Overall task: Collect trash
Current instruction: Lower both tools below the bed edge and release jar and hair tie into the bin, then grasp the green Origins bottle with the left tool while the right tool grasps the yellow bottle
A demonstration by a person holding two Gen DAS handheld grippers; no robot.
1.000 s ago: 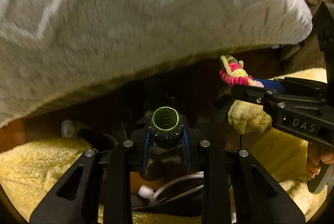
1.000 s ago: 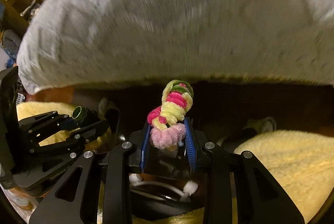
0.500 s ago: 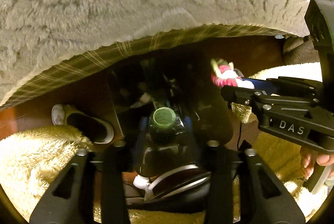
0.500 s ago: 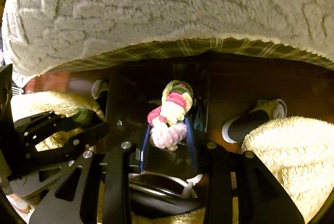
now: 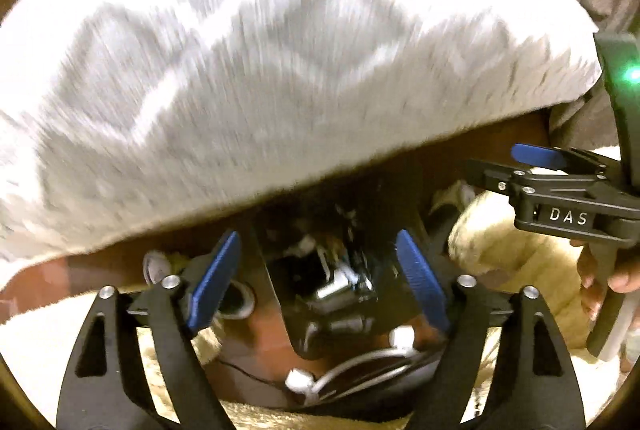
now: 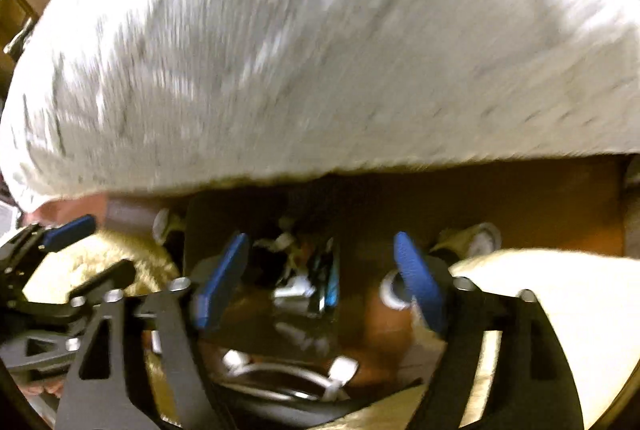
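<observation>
A blurred white-grey fleece blanket (image 5: pixel 260 69) filled the upper part of both wrist views, its lower edge hanging over a dark gap. Below it lay a reddish-brown floor (image 6: pixel 500 197), with pale yellow fuzzy fabric (image 6: pixel 540 310) on either side. Between the yellow patches sat a dark open bin (image 5: pixel 340 270), holding shiny, dark rubbish too blurred to identify piece by piece; a slipper (image 5: pixel 240 300) lay on the floor just beside it. The left gripper (image 5: pixel 318 280) hung over the bin, jaws having just opened, blue pads spread wide with nothing between them. The right gripper (image 6: pixel 320 280) hung over the same bin, jaws likewise just opened and wide apart, nothing held. In the left view the right gripper appeared at the right edge, marked "DAS", with fingers of a hand (image 5: pixel 612 278) around its handle. White earphones or cable (image 5: pixel 320 378) lay at the near edge of the bin, partly hidden.
</observation>
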